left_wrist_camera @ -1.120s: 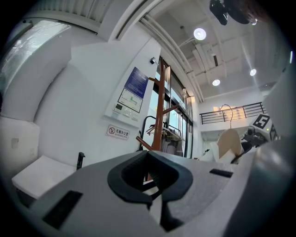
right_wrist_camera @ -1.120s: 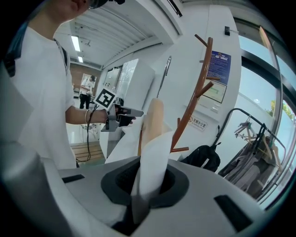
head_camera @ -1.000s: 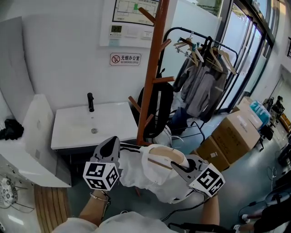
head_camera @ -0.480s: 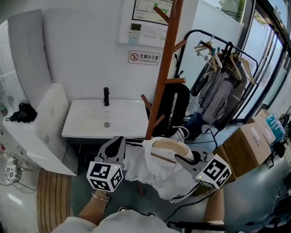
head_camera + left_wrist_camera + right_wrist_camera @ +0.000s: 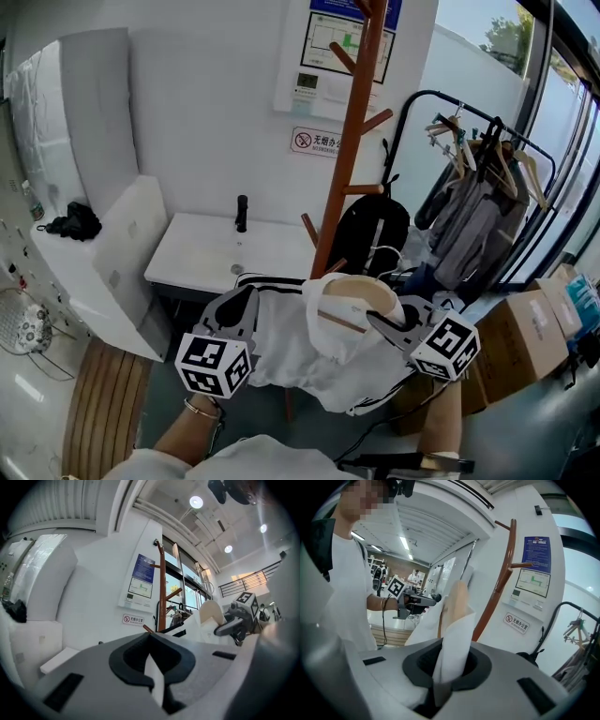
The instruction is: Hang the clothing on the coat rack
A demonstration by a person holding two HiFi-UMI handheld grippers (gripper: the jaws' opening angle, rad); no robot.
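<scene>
Coat rack (image 5: 352,159) stands in the upper middle with no white clothing on it, so the hanging is not done. White clothing (image 5: 309,354) is held up low in the middle. Left gripper (image 5: 246,300) and right gripper (image 5: 377,322) each have fingers (image 5: 93,670) pinched shut on it.

No-smoking sign (image 5: 314,142) on the wall (image 5: 206,112), print probably unreadable.

Bright daylight, fisheye edges, sharp focus

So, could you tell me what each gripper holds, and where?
The white garment: left gripper pinches its striped edge, right gripper the fabric by the hanger.
</scene>
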